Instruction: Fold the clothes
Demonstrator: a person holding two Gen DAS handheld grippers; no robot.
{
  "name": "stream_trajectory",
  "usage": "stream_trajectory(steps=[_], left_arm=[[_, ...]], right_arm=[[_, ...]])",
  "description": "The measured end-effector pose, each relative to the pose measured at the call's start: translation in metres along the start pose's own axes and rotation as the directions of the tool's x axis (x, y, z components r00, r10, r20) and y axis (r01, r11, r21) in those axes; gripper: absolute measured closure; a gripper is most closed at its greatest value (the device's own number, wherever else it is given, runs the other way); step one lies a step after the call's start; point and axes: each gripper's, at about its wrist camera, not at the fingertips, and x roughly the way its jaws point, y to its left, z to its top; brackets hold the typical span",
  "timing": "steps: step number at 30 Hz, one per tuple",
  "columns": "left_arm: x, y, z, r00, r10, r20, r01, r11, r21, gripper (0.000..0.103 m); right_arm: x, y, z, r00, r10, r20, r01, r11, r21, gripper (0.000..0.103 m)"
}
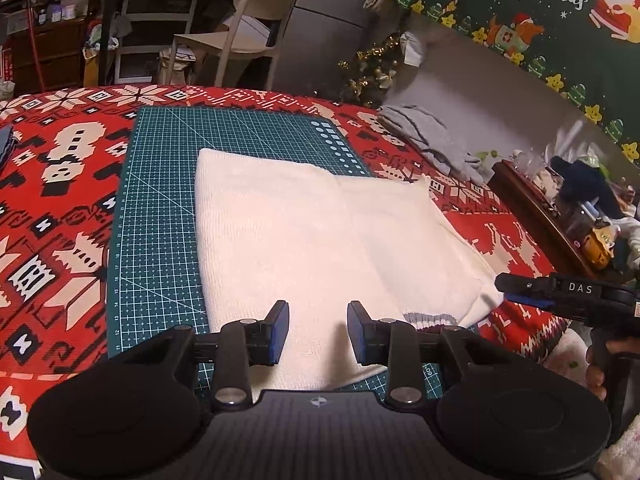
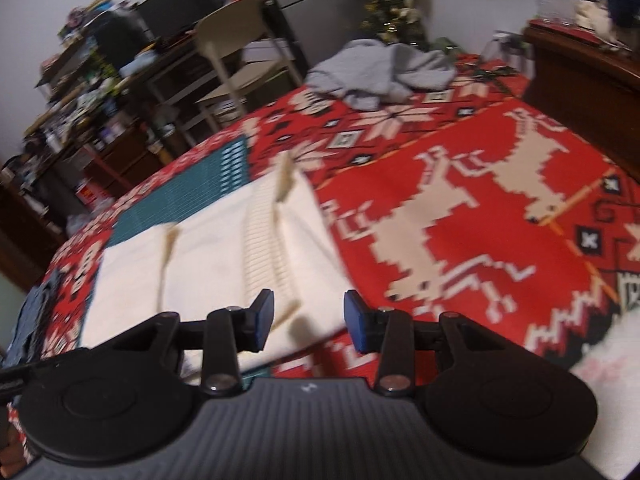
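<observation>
The folded white garment (image 1: 320, 236) lies flat on the green cutting mat (image 1: 160, 200) — left gripper (image 1: 318, 332) over its near edge, jaws apart, empty. Right gripper (image 2: 308, 322) hovers beside the garment's right edge — jaws apart too.

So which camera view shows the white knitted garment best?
The left wrist view: the white knitted garment lies sharp and almost whole on the green cutting mat. The right wrist view shows it blurred, at a slant, partly hidden behind the fingers.
</observation>
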Motion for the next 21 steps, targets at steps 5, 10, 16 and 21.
stream_trajectory(steps=[5,10,16,21], left_arm=[[0.003,0.000,0.001,1.000,-0.003,-0.004,0.003,1.000,0.013,0.071],[0.003,0.002,0.000,1.000,-0.005,-0.003,0.005,1.000,0.016,0.071],[0.003,0.001,0.000,1.000,-0.004,-0.002,0.004,1.000,0.009,0.071],[0.003,0.001,-0.001,1.000,-0.005,-0.001,0.005,1.000,0.010,0.071]], right_arm=[[0.008,-0.008,-0.001,0.999,-0.037,-0.016,0.037,0.999,0.026,0.061],[0.011,-0.013,-0.004,1.000,0.013,-0.019,-0.011,0.997,0.075,0.062],[0.013,-0.021,-0.006,0.999,0.049,-0.023,-0.045,0.985,0.166,0.062],[0.021,-0.023,-0.003,0.999,0.053,0.002,-0.052,0.975,0.218,0.062]])
